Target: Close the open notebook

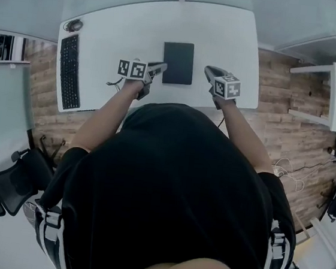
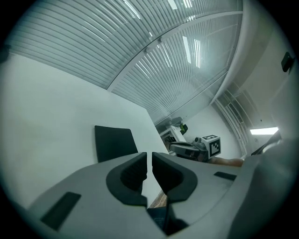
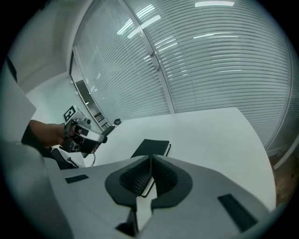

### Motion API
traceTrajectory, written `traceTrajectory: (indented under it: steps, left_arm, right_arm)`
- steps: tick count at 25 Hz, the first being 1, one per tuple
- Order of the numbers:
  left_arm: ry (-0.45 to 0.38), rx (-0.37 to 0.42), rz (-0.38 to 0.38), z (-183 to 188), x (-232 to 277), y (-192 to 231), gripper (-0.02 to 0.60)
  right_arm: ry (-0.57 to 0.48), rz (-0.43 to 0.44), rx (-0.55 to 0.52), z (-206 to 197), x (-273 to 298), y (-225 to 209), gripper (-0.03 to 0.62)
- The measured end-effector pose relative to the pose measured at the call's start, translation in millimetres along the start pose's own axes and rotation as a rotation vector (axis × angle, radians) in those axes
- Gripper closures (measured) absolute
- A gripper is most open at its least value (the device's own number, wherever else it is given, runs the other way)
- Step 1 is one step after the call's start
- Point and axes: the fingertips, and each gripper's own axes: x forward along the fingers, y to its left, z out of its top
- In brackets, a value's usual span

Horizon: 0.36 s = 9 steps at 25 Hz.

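On the white tabletop (image 1: 125, 29) the notebook (image 1: 178, 63) lies closed; my left gripper (image 1: 162, 67) and right gripper (image 1: 209, 72) flank it, fingers together, empty.

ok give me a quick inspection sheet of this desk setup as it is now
surface: white desk
job's things: black notebook lies flat and closed, mid-desk
clutter: keyboard at the left edge; small dark item at the far-left corner, unclear what
grippers: left gripper jaws together, empty; right gripper jaws together, empty
cables: thin cable by the left gripper; loose cables on the floor
surroundings: wood floor, office chair, white shelf unit
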Motion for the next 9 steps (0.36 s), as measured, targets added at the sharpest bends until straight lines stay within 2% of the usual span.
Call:
traceTrajectory:
  steps: [9]
  left_arm:
    - [-0.058, 0.008, 0.018, -27, -16, -23, 0.534]
  right_arm:
    - [-0.126, -0.045, 0.002, 14, -60, 9, 0.557]
